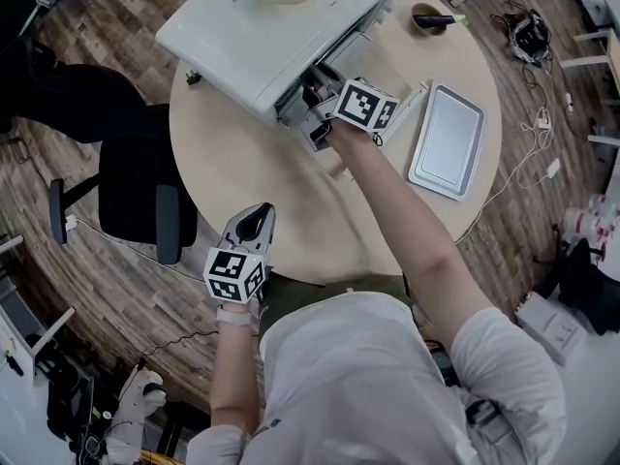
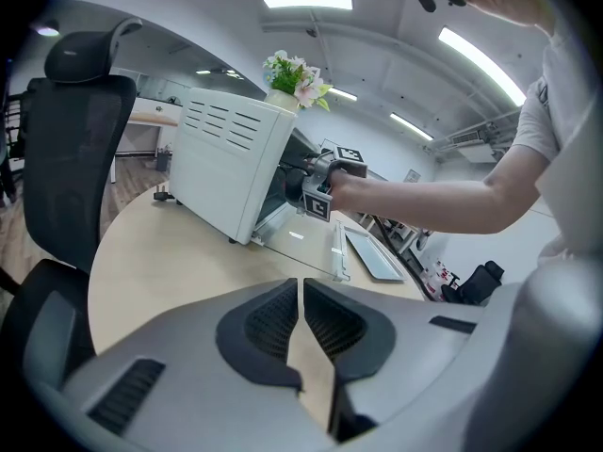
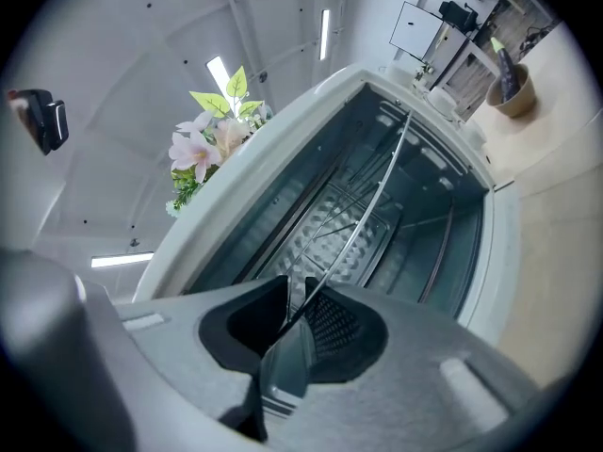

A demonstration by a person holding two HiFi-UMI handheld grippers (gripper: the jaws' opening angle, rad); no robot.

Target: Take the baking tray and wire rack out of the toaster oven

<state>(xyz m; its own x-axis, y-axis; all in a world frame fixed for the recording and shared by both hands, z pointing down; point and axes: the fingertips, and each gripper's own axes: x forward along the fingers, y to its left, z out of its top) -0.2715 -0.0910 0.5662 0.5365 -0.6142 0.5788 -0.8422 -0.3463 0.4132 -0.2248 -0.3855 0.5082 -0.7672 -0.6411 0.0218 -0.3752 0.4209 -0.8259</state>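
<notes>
Left tool (image 2: 301, 282) clenched, empty, over table (image 1: 252, 163) edge; right tool (image 3: 297, 285) grasping wire rack (image 3: 377, 196) inside toaster oven (image 1: 271, 37).

White short-sleeved shirt (image 1: 360, 387), olive trousers (image 1: 325, 289), grey left gripper (image 2: 300, 285) and right gripper (image 3: 300, 295), each with a cube (image 1: 365, 104) of black-and-white square markers.

Long ceiling strips (image 2: 307, 2) overhead throw a cool, even, bright light, and in both gripper views they burn out to plain white. From the head view the round table (image 1: 252, 192) is evenly lit, with only soft, faint shadows, while the wooden floor (image 1: 97, 298) darkens toward the corners. Both gripper views bulge hard at the rim and fall off into black corners. Inside the toaster oven (image 3: 443, 243) it is dimmer and bluish, and one rod of the wire rack (image 3: 380, 191) catches a thin glint.
</notes>
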